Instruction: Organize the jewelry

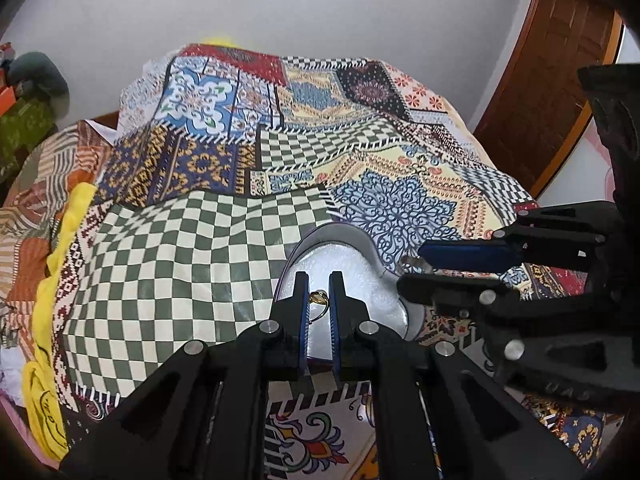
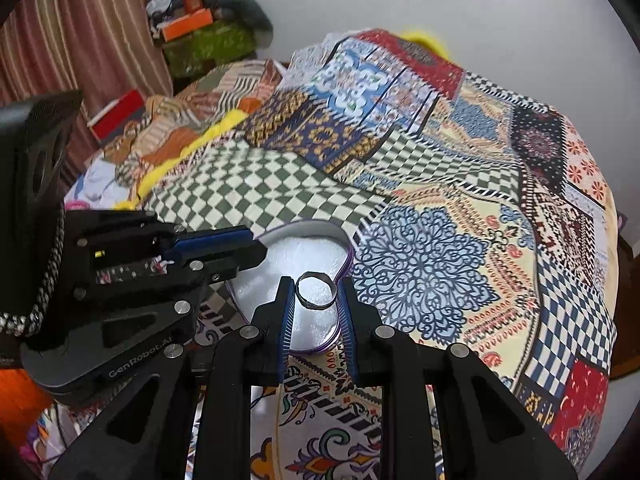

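Observation:
A heart-shaped box [image 1: 372,256] with a white lining and purple rim lies on the patterned bedspread; it also shows in the right wrist view [image 2: 316,248]. My left gripper [image 1: 319,286] is shut on a small gold ring [image 1: 319,298] and holds it over the box. My right gripper [image 2: 316,290] is shut on a silver band ring [image 2: 306,300], also over the box. Each gripper shows in the other's view, the right one [image 1: 452,268] beside the box's right side, the left one [image 2: 244,246] at its left.
The patchwork bedspread [image 1: 280,140] covers the bed. A yellow cloth [image 1: 60,264] lies along its left edge. Boxes and clutter [image 2: 200,28] stand by a striped curtain at the far left. A wooden door [image 1: 552,68] is at the right.

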